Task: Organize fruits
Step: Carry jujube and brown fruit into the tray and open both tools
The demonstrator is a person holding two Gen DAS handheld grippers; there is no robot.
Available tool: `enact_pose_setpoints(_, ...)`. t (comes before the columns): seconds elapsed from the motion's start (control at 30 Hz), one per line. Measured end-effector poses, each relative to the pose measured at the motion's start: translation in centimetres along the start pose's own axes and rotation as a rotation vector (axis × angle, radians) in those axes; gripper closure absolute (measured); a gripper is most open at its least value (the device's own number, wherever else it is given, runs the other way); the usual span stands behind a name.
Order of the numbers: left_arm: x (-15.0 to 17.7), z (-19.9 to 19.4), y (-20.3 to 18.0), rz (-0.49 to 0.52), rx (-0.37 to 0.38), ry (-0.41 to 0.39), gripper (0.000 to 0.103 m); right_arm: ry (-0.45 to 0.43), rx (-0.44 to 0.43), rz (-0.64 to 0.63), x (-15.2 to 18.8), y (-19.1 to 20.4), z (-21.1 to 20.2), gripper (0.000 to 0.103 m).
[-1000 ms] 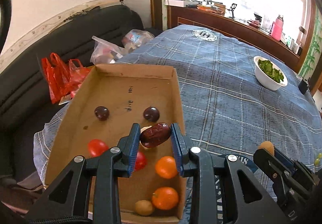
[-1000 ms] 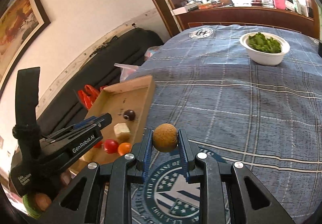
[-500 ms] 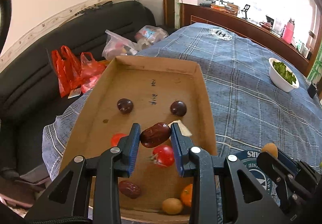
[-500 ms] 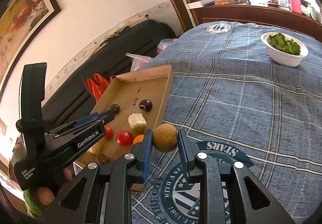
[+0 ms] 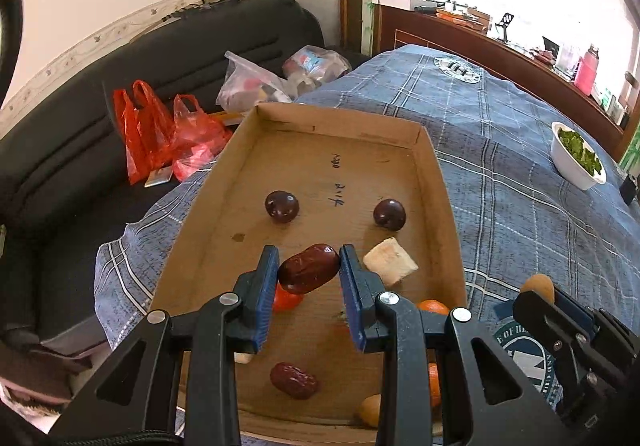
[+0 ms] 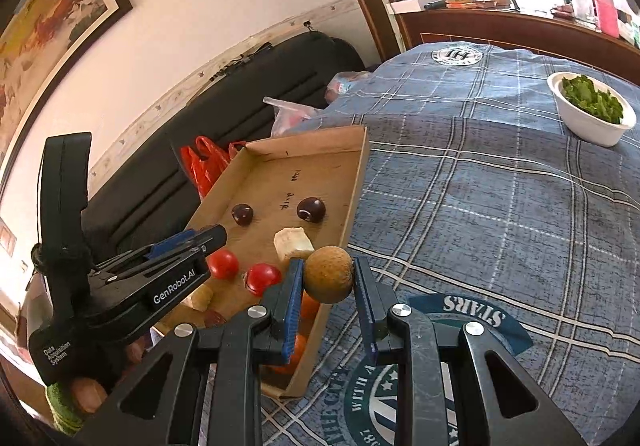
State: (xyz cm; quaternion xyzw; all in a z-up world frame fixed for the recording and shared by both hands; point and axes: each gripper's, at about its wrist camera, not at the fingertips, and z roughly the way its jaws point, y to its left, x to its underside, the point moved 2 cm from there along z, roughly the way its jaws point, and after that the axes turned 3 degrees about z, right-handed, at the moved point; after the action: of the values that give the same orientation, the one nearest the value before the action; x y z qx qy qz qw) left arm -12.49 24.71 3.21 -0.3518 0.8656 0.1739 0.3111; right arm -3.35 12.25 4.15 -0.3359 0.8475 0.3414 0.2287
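Note:
My left gripper (image 5: 309, 269) is shut on a dark red date (image 5: 309, 268), held above the middle of a shallow cardboard tray (image 5: 336, 123). In the tray lie two dark plums (image 5: 282, 205) (image 5: 389, 213), a pale fruit chunk (image 5: 390, 266), another date (image 5: 295, 380), red tomatoes (image 6: 262, 278) and oranges (image 5: 431, 306). My right gripper (image 6: 328, 280) is shut on a round tan fruit (image 6: 329, 279), hanging over the tray's right wall (image 6: 352, 201). The left gripper (image 6: 200, 242) shows in the right wrist view, low over the tray's left half.
The tray sits at the left edge of a table under a blue plaid cloth (image 5: 520, 181). A white bowl of greens (image 6: 592, 113) stands far right. Beyond the table is a black sofa (image 5: 100, 93) with red plastic bags (image 5: 160, 129) and clear bags (image 5: 256, 83).
Both grippers have moved forward along the tray with their fruits still held. The plums and pale chunk now sit closer, and the second date has come into sight below the left fingers.

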Motion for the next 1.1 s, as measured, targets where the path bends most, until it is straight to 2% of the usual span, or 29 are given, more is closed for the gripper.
enact_pose_setpoints(0.4, -0.8, 1.7, 3.4, -0.048, -0.001, 0.041, 0.074, 0.019, -0.007, -0.035, -1.5, 1.5, 2.6, 0.078)
enact_pose_setpoints(0.77, -3.5, 4.2, 3.9, -0.039, -0.013, 0.059, 0.074, 0.058, -0.002, -0.069, -3.8, 2.5, 6.4, 0.078)
enact_pose_setpoints(1.1, -6.0, 7.6, 3.2, -0.017, -0.015, 0.117, 0.074, 0.129, 0.041, -0.151, -6.9, 3.1, 11.2, 0.078)
